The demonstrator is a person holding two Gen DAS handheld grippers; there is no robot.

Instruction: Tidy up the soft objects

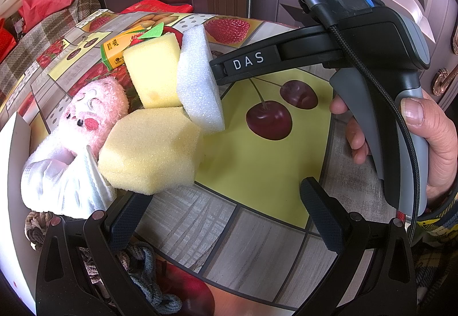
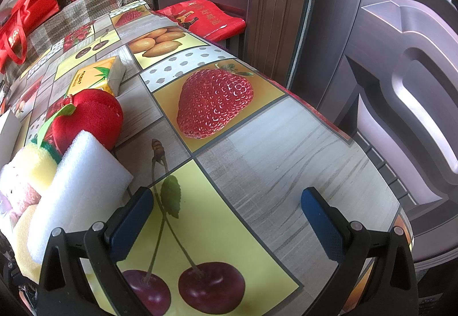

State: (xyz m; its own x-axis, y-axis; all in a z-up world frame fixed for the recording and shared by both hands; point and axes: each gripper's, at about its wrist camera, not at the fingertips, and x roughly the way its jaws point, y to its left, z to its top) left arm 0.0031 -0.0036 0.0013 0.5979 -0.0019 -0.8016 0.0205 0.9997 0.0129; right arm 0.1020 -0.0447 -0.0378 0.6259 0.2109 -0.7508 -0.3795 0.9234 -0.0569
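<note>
Table: covered by a fruit-print cloth with strawberry, cherry and orange panels.
Left gripper: jaws apart, nothing between them; cherry panel lies ahead, and the left finger's tip sits just under the front sponge.
Right gripper: jaws apart and empty over the cherry panel; in the left view its finger marked "DAS" reaches in from 3 o'clock, its tip hidden behind the white foam, so contact cannot be told.
Right hand: wrapped round the grey handle at 3 o'clock in the left view.
White foam: tilted on edge, leaning on the yellow sponges; in the right view it sits at 9 o'clock, just beside the left finger.
Front sponge: yellow block at 9 o'clock, touching the foam and the doll.
Rear sponge: yellow, upright behind the front one, at 11 o'clock.
Doll: pink plush face in white cloth, at 9 o'clock beside the sponges.
Apple: red plush with a green leaf, behind the foam at 10 o'clock in the right view.
Box: yellow carton, just behind the apple.
</note>
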